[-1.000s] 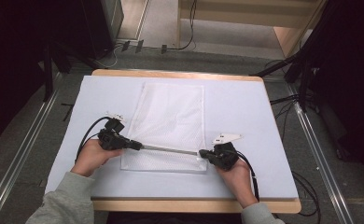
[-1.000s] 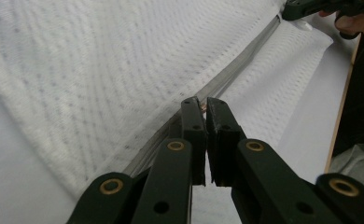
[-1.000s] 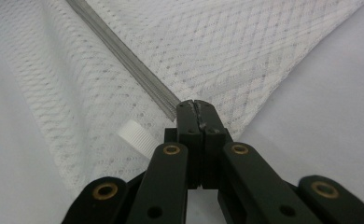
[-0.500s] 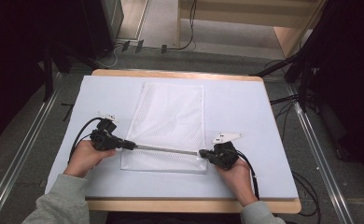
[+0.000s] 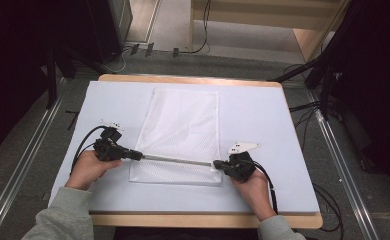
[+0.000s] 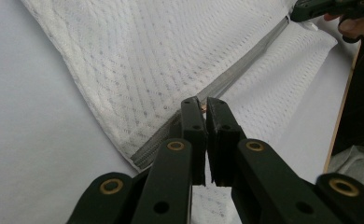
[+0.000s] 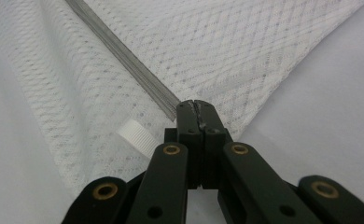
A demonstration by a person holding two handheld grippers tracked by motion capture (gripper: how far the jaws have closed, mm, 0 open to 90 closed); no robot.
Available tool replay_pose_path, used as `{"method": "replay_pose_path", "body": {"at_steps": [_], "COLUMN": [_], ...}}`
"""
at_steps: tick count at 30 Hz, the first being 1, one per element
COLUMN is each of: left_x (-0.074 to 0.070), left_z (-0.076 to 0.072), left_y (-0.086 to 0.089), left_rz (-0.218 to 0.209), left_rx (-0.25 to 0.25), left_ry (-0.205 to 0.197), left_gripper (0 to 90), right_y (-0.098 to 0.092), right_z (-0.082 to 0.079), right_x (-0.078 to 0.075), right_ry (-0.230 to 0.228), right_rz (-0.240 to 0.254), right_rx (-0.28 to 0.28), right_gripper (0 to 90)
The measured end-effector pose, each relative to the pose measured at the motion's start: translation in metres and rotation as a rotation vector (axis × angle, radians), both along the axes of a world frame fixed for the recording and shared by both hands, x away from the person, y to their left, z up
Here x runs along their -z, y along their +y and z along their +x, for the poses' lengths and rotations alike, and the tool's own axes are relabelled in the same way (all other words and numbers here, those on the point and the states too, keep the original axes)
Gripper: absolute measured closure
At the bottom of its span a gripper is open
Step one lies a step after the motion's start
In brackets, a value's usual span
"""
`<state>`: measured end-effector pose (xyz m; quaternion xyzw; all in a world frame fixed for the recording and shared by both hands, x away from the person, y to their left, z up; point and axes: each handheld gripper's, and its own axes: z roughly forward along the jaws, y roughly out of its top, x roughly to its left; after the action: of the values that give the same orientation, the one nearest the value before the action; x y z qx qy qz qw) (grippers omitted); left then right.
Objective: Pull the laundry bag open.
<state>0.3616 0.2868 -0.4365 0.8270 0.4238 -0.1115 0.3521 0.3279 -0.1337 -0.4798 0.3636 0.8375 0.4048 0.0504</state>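
zipper (image 5: 175,159) runs L-R, bag (image 5: 180,130) lengthwise away

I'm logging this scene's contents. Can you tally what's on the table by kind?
White mesh bag with grey zipper: 1
Grippers, left and right: 2
White cap-like piece by the right gripper: 1
Total: 4

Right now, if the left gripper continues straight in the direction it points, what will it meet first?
The left gripper points along the grey zipper of the white mesh bag. Following that line, it would probably meet the right gripper first, which is clamped at the zipper's far end.
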Motion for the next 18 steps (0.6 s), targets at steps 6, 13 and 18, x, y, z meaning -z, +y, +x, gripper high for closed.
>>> {"method": "replay_pose_path", "body": {"at_steps": [6, 13, 18], "left_x": [0.0, 0.0, 0.001], "left_z": [0.0, 0.0, 0.0], "left_y": [0.001, 0.006, 0.016], "left_rz": [-0.01, 0.001, 0.012], "left_rx": [0.001, -0.015, -0.037], "left_ry": [0.01, 0.013, 0.014], "left_gripper": [88.4, 88.5, 88.5], "right_y": [0.0, 0.0, 0.0], "right_z": [0.0, 0.0, 0.0], "right_x": [0.0, 0.0, 0.0], "right_ry": [0.0, -0.002, -0.005], "right_rz": [0.001, 0.001, 0.0], "right_rx": [-0.001, 0.001, -0.001], "right_gripper": [90.0, 90.0, 90.0]}}
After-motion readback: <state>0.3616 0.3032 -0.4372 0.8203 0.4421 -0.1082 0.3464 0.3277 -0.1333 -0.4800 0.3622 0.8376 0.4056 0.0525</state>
